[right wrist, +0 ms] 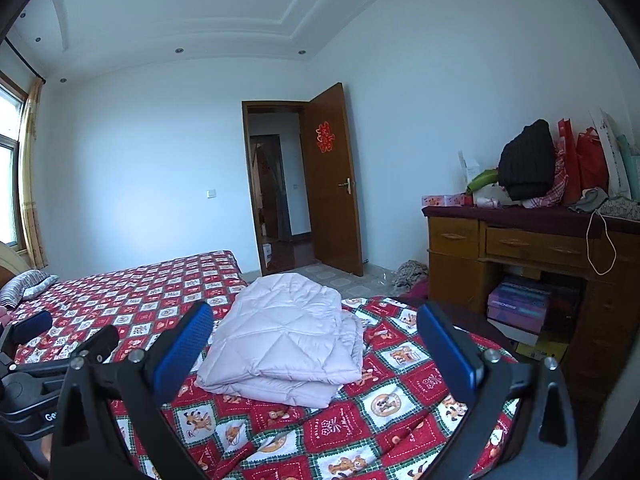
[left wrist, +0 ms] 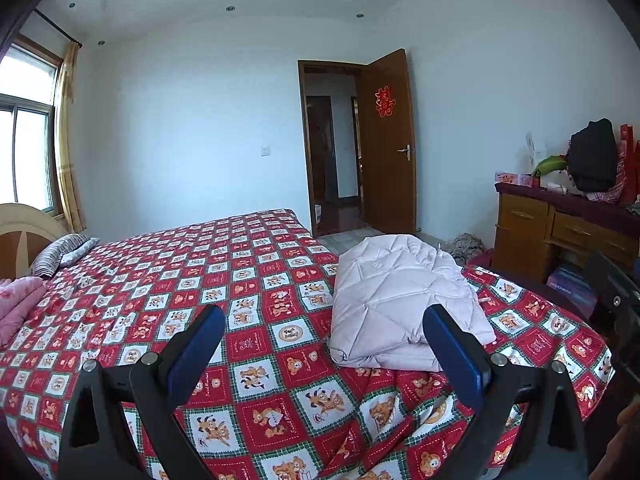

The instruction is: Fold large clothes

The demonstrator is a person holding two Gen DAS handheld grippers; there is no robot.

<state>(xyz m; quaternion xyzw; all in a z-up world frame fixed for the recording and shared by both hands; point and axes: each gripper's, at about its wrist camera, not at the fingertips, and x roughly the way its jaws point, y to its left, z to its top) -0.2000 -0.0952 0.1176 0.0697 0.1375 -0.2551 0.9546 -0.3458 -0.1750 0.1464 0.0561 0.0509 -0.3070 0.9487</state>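
Note:
A pale pink quilted jacket (left wrist: 400, 300) lies folded in a flat bundle near the bed's right corner, on a red patterned bedspread (left wrist: 200, 280). My left gripper (left wrist: 324, 322) is open and empty, held above the bed just short of the jacket, which sits ahead and to the right. In the right wrist view the folded jacket (right wrist: 284, 340) lies straight ahead. My right gripper (right wrist: 314, 316) is open and empty, a little back from the jacket's near edge. The left gripper (right wrist: 36, 328) shows at the left edge there.
A striped pillow (left wrist: 60, 252) and a pink cloth (left wrist: 16, 304) lie at the bed's left end. A wooden dresser (right wrist: 520, 248) piled with bags stands to the right, boxes (right wrist: 520, 304) under it. A door (right wrist: 332, 184) stands open ahead. Clothes (right wrist: 410, 272) lie on the floor.

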